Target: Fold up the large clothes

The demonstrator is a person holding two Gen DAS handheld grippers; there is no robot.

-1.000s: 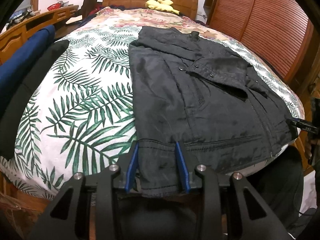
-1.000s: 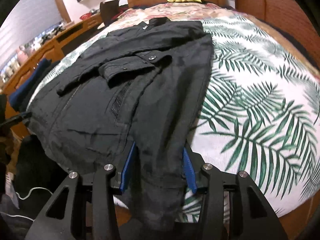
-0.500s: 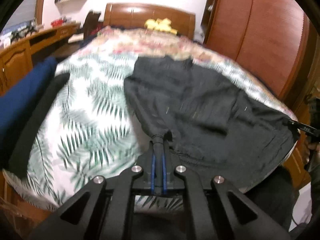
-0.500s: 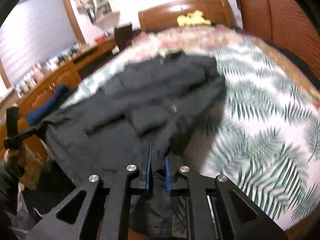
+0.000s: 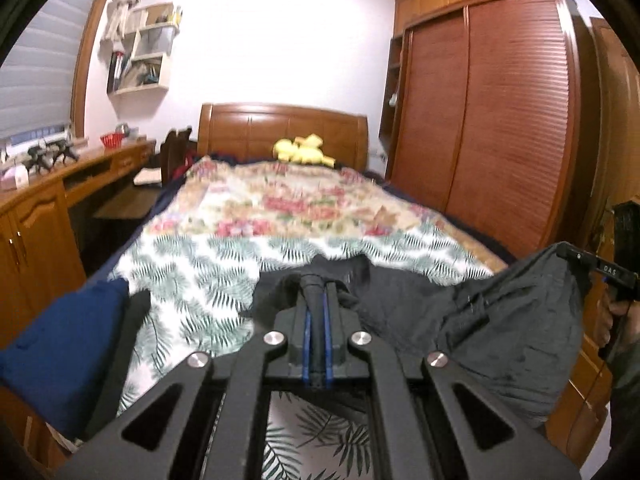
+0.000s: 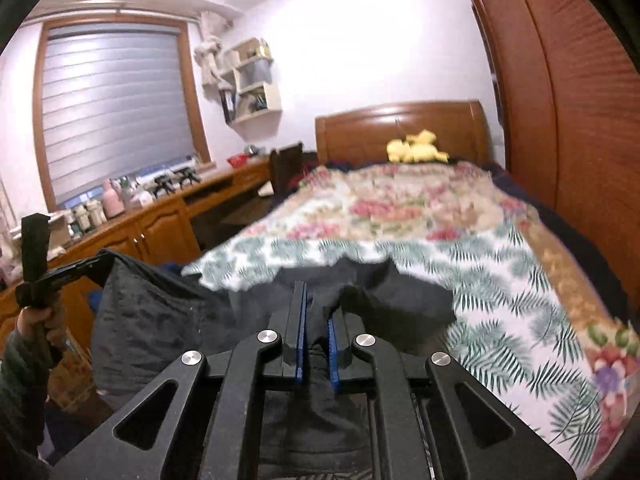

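Note:
A black jacket [image 5: 500,320] hangs lifted by its hem over the foot of the bed; it also shows in the right wrist view [image 6: 160,320]. My left gripper [image 5: 316,292] is shut on one hem corner, and it shows from the side in the right wrist view [image 6: 86,266]. My right gripper [image 6: 316,304] is shut on the other hem corner, and it shows from the side in the left wrist view [image 5: 576,258]. The fabric sags between the two grippers. The jacket's upper part is hidden behind the raised hem.
The bed [image 5: 224,272] has a palm-leaf sheet and a floral quilt [image 5: 304,204]. A blue cloth [image 5: 60,340] and a black cloth lie at its left edge. A wooden desk [image 5: 48,208] stands left, a wardrobe [image 5: 500,120] right. A yellow plush [image 5: 302,150] lies by the headboard.
Both grippers closed on the jacket's hem and rose. The hem came up off the bed and both views tilted from the bed toward the headboard and wall.

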